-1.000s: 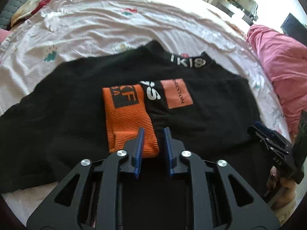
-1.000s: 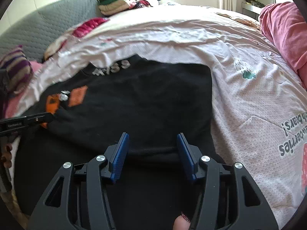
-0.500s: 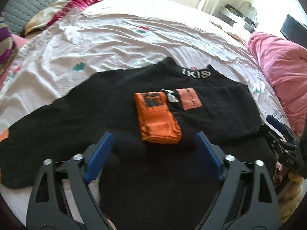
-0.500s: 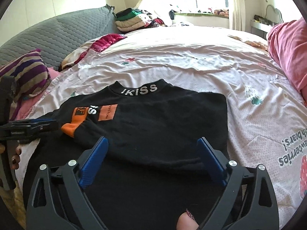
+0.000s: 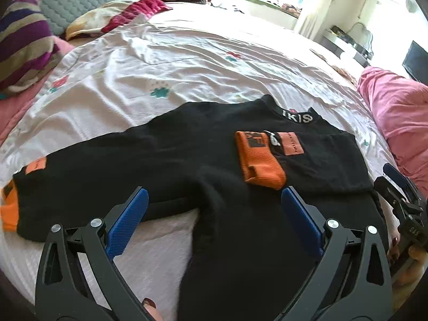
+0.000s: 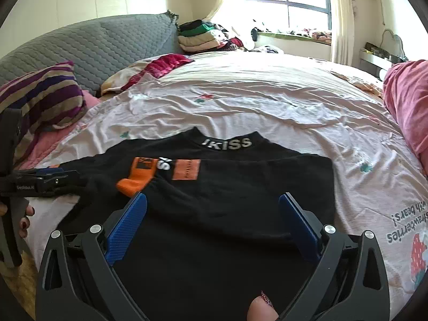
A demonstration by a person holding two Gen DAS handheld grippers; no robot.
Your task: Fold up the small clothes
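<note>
White "IKISS" on collar band (image 6: 226, 144) of black sweater (image 6: 240, 187); in left wrist view only "IKIS" showing (image 5: 297, 117). White letters, approx "S" plus a second char, upside down btwn orange cuff (image 6: 139, 172) and orange patch (image 6: 186, 169). Black print on cuff and small txt on patch too blurred to read. "strawberries with bears!" upside down, beside strawberry pic, on pale bedsheet (image 6: 409, 227). "GenRobot.AI" on side of left gripper (image 6: 25, 187). "DAS" or similar, unclear, on right gripper body (image 5: 410, 230).
</note>
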